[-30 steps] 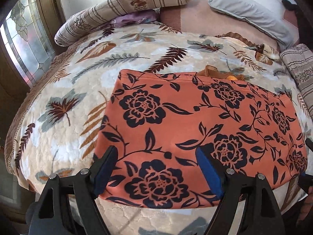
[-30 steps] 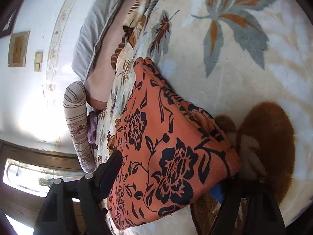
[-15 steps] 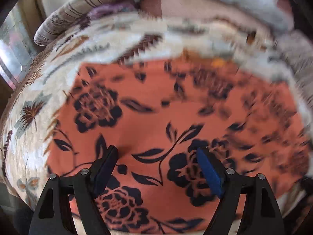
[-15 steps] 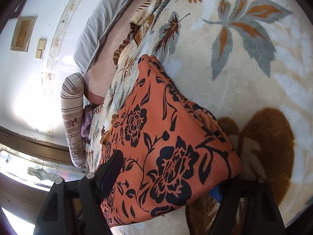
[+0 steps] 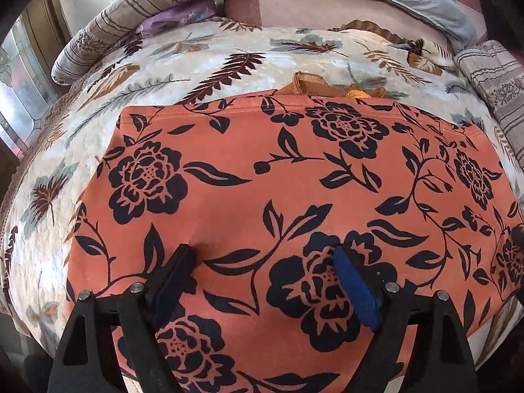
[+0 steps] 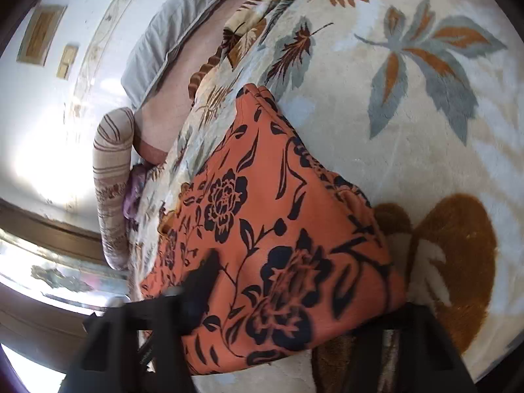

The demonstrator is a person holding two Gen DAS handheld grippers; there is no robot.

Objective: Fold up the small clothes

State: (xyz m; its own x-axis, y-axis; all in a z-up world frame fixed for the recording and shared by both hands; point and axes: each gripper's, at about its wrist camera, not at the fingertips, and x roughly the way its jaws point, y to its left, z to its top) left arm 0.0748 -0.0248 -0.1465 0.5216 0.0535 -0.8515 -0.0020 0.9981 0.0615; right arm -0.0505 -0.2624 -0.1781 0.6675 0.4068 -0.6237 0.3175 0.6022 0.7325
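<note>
My left tongs [image 5: 262,262] stood spread, pressing the orange floral garment [image 5: 294,196] flat on the bed [image 5: 229,55]; right tongs [image 6: 294,298] were closing over its corner, which I judged needed both layers pinched

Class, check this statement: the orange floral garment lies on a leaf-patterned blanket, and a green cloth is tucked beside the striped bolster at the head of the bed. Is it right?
One detail is wrong: the cloth beside the striped bolster is purple, not green, as the left wrist view shows. The orange floral garment does lie on the leaf-patterned blanket.
</note>
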